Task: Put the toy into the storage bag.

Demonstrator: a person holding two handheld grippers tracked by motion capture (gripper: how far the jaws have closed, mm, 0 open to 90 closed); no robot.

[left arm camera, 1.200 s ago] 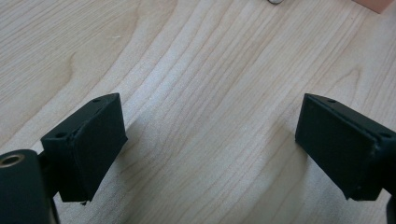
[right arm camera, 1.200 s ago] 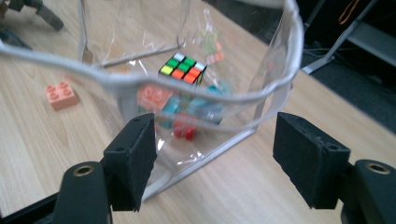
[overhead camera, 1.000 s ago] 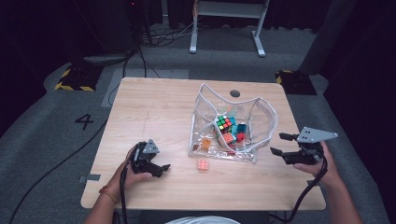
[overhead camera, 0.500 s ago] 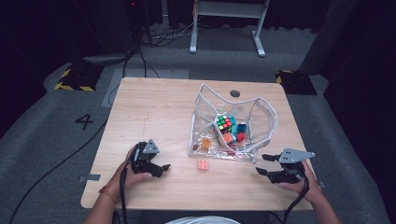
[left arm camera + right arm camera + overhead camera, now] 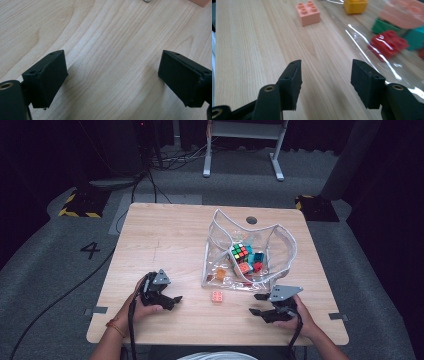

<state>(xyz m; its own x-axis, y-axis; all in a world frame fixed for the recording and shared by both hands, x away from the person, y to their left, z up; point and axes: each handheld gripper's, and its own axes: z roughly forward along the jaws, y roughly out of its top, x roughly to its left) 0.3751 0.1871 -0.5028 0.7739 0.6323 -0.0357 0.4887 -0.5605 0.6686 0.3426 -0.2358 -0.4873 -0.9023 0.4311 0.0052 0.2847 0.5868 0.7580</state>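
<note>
Surface: light wood table [image 5: 165, 240], visible grain, round dark grommet [image 5: 251, 220] at the far edge. It sits on grey carpet marked with a "4" [image 5: 91, 250] to the left; yellow-black hazard tape at both far corners, cables and a white frame stand [image 5: 243, 145] beyond. Room is dark.

The thing I'm working on: pink brick [image 5: 217, 296], 2x2 studs, salmon-pink, lying loose on the bare wood, studs up. It's near-centre, just in front of the clear zip pouch [image 5: 280, 240], apart from it. The pouch holds a Rubik's cube [image 5: 239, 252] plus red, green, teal and orange bricks.

My right gripper [image 5: 256, 304] is low over the near right of the table, pointing left toward the pink brick. Its jaws have just been closing, now half-parted with nothing between them, only wood. My left gripper [image 5: 176, 301] rests at near left, jaws spread wide, holding nothing.
</note>
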